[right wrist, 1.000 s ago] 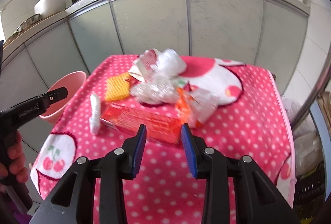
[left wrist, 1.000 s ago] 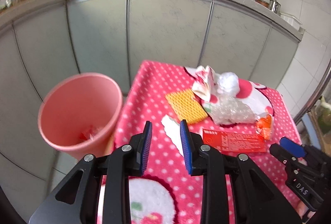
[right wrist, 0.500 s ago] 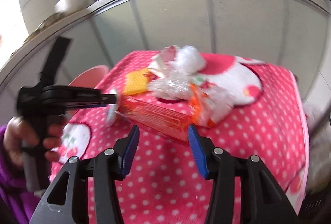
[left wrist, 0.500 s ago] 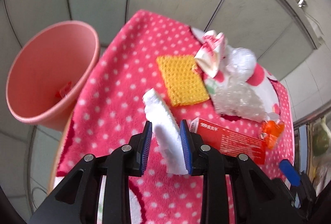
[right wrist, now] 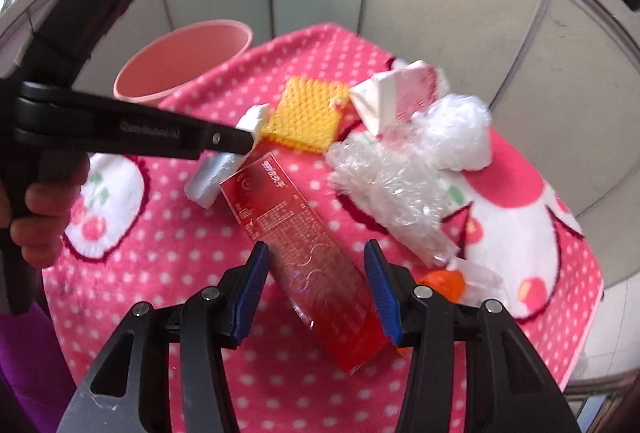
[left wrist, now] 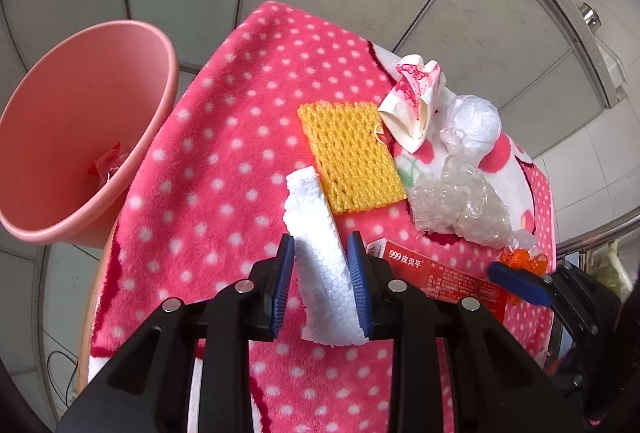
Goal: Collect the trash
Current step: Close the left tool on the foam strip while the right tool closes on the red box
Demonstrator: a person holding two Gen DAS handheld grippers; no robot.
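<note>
The left gripper point(left wrist: 320, 281) was seen with its blue pads on either side of a white foam strip point(left wrist: 320, 257) lying on the pink dotted cloth point(left wrist: 224, 161); whether the pads actually pressed on the foam could not be told. The right gripper point(right wrist: 316, 297) was held with its jaws apart around a red carton point(right wrist: 304, 245), a gap showing on each side. A yellow foam net point(left wrist: 352, 161), a crumpled wrapper point(left wrist: 416, 105), bubble wrap point(left wrist: 460, 205) and an orange scrap point(right wrist: 446, 283) were scattered on the cloth. A pink bin point(left wrist: 72, 137) was placed beside the cloth's left edge, a red scrap inside.
</note>
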